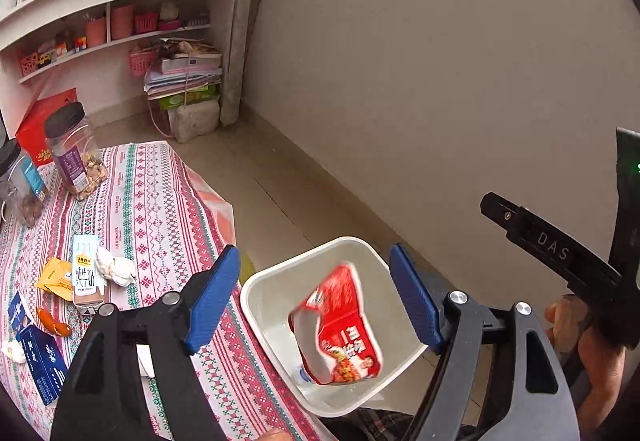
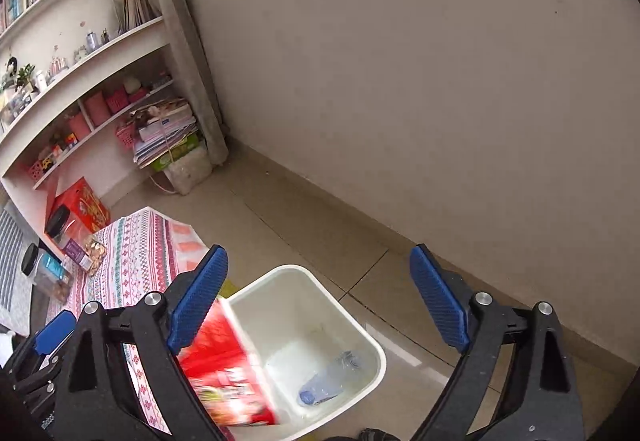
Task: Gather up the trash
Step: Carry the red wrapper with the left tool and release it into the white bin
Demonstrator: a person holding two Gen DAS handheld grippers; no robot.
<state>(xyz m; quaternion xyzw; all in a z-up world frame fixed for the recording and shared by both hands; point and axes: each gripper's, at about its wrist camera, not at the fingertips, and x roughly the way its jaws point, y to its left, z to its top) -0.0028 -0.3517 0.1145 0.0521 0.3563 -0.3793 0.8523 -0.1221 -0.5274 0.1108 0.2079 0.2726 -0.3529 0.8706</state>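
A white trash bin (image 1: pixel 360 253) stands on the floor by the table's corner. A red instant-noodle packet (image 1: pixel 340 325) hangs tilted and blurred in its mouth, and no pad touches it. My left gripper (image 1: pixel 316 297) is open above the bin. My right gripper (image 2: pixel 320 301) is open too, over the same bin (image 2: pixel 304 305). In the right wrist view the red packet (image 2: pixel 228 365) shows as a blur at the bin's left rim, just under the left finger. A clear plastic bottle (image 2: pixel 332 377) lies on the bin's bottom.
On the patterned tablecloth (image 1: pixel 160 209) lie a milk carton (image 1: pixel 85 277), an orange wrapper (image 1: pixel 54 277), crumpled tissue (image 1: pixel 116 267) and a blue box (image 1: pixel 42 361). Two snack jars (image 1: pixel 74 153) stand further back. Shelves and a stack of books (image 1: pixel 188 81) line the back wall.
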